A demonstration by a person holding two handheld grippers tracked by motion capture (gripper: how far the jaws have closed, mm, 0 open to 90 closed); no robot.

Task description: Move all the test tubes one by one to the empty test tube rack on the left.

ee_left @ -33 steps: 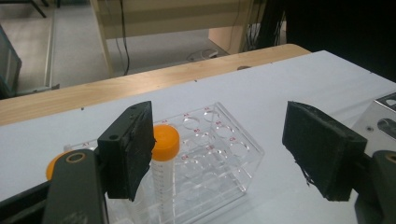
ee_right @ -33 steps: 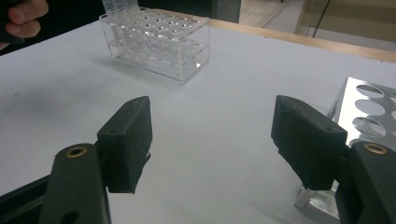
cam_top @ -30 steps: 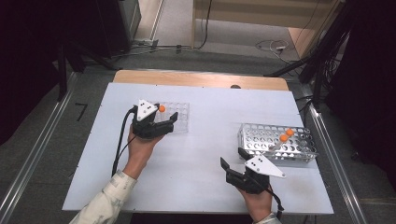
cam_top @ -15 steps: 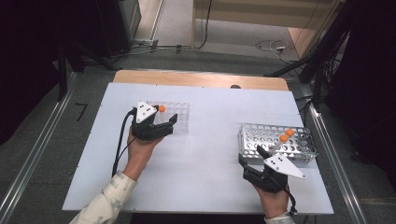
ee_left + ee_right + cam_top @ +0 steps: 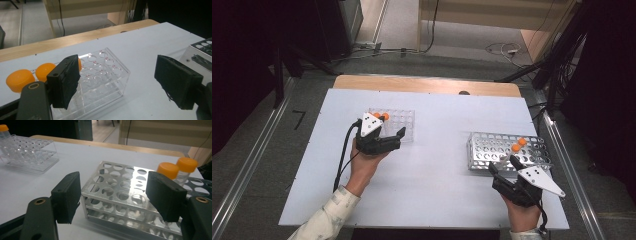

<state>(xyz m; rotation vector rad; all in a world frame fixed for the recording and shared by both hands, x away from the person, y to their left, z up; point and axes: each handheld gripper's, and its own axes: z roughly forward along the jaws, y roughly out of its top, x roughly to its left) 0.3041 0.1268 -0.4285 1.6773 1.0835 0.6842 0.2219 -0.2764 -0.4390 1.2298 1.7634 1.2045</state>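
Metal rack (image 5: 507,151) lies near desk's right edge, long axis w/ the front edge, orange-capped tubes (image 5: 519,145) upright at its right end. Right gripper (image 5: 502,167) spread, empty, just before it. Left gripper (image 5: 394,136) jaws just been opening, nothing between, by clear rack (image 5: 399,122).

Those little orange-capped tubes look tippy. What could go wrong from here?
1. The right tool, jaws open, sits close to the perforated metal rack; it might shove the rack rather than reach the two orange-capped tubes at its far corner.
2. Those tubes stand side by side, so closing on one could knock the other.
3. The left tool, jaws just opening, could nudge the clear plastic rack.
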